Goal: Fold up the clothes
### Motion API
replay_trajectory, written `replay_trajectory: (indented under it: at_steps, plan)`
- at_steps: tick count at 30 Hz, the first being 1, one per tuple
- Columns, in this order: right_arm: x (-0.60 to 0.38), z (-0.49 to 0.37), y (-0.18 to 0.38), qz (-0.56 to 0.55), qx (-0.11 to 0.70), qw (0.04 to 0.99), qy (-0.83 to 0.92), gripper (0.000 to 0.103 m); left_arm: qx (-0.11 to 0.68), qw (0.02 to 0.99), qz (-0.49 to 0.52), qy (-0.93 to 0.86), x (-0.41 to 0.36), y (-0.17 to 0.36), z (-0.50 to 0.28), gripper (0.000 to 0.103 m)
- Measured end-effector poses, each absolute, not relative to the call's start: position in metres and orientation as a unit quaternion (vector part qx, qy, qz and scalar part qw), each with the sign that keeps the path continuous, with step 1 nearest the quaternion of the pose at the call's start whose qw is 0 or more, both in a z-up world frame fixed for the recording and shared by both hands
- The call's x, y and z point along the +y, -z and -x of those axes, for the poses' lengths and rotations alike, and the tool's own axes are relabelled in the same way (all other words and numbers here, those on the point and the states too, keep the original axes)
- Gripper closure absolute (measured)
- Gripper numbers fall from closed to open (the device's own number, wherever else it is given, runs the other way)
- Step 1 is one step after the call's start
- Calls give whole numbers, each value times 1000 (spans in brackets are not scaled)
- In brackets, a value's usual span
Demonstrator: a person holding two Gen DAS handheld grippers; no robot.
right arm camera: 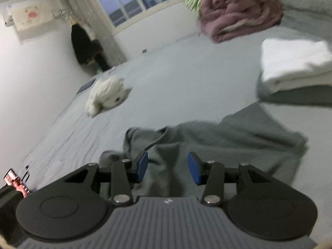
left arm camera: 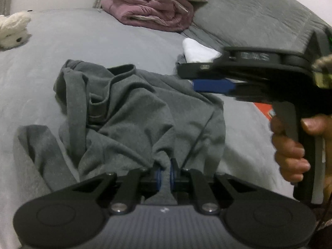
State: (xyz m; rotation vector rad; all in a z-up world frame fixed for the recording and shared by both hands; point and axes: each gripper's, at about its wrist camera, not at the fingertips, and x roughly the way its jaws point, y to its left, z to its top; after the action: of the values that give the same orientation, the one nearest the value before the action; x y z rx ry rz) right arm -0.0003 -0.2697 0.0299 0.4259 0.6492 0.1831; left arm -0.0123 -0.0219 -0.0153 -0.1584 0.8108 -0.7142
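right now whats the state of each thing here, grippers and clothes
left gripper: shut on the grey shirt
right gripper: open, holding nothing
grey shirt: crumpled, unfolded on the bed
white garment: folded
purple blanket: folded

The right hand-held gripper [right arm camera: 167, 171] hangs with its blue pads spread apart over a crumpled grey garment [right arm camera: 228, 143] on the bed [right arm camera: 176, 78]. A white plush toy [right arm camera: 106, 95] lies far left; folded white cloth [right arm camera: 294, 64] and a rolled pink quilt [right arm camera: 238, 14] sit far right.
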Motion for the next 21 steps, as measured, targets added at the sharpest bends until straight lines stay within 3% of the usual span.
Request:
replay_trajectory:
  at_steps: [4,6,11,19,21]
  plan:
    - [-259,-14,-17,-214,353,907,-82,56,384,855,66,341,-17,12,17,88]
    - [-262,-17,-13,-222,359,903,-75,56,384,856,62,342,-15,10,19,70]
    - [-270,-15,-11,-234,354,904,-54,56,374,874,76,301,6,4,13,57]
    - [-292,-12,-5,-255,343,904,-16,56,416,879,129,195,14,31,-25,59]
    - [-298,-12,-4,-261,343,902,-7,56,414,881,128,191,8,36,-29,65]
